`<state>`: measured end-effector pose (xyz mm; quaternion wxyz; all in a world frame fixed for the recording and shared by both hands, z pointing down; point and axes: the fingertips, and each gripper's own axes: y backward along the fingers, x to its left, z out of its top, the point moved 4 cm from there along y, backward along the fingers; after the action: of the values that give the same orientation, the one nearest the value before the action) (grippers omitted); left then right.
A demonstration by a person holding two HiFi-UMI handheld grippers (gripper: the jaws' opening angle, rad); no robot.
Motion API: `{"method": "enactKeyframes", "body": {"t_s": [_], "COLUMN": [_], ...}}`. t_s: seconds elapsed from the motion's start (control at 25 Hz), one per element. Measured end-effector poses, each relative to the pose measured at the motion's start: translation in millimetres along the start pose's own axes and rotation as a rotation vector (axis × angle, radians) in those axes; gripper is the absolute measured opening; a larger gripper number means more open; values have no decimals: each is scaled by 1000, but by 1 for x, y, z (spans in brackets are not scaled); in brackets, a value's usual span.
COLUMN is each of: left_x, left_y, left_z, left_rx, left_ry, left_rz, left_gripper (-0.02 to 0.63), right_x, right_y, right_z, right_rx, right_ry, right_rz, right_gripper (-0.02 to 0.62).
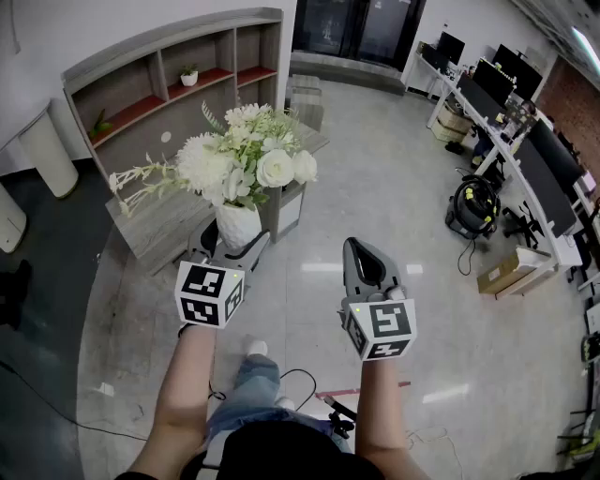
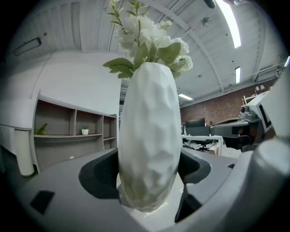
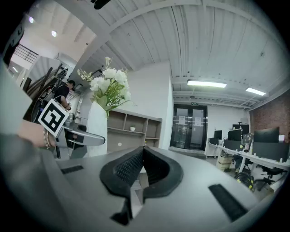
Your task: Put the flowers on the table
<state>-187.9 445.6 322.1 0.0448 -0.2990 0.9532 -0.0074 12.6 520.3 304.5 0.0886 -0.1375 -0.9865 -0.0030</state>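
this was an open-plan office. a long white surface (image 2: 201, 137) carried a row of dark computer monitors (image 1: 495, 82), with office chairs (image 3: 272, 174) drawn up beside it. the floor (image 1: 394, 187) was polished, grey and wide, a brick wall (image 2: 217, 108) stood behind the workstations, and dark glass double doors (image 1: 356, 28) closed the far end. strip lights (image 3: 206, 84) hung under an exposed white ceiling (image 3: 217, 41). a grey shelving unit (image 1: 178, 70) against the white wall held a small potted plant (image 1: 189, 76).

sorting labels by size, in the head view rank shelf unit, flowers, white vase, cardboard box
1. shelf unit
2. flowers
3. white vase and cardboard box look about alike; the vase is nearer the camera and partly hidden, so unranked
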Motion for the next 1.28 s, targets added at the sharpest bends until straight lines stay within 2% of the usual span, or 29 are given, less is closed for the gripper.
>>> {"method": "enactKeyframes", "body": {"t_s": [0.36,0.52,0.64,0.76,1.08,1.28], "left_x": [13,62,86,104,173,193], "left_y": [-14,-76,-111,-136,-212,-236], "left_z": [-17,-27,-15,-4,-20,-15], "left_rx": [-23,-16,-8,-6,0,7], "left_ry": [6,20,8,-18,-23,-26], "left_rz": [31,40,36,23,6,-6], "left_gripper": [377,377,377,378,378,377], "right_x": [-11,-27,-39,-48,-55,-58], "right_y": [-15,-87,-125,-158,-267,-300], "right_z": [-14,-18,-9,-1,-12,-18], "right_rx": [3,16,17,13,6,17], "right_ry": [2,-7,-39,-42,-50,-69], "right_rz": [5,28,25,30,-9,-17], "right_gripper": [15,15,15,15,15,15]}}
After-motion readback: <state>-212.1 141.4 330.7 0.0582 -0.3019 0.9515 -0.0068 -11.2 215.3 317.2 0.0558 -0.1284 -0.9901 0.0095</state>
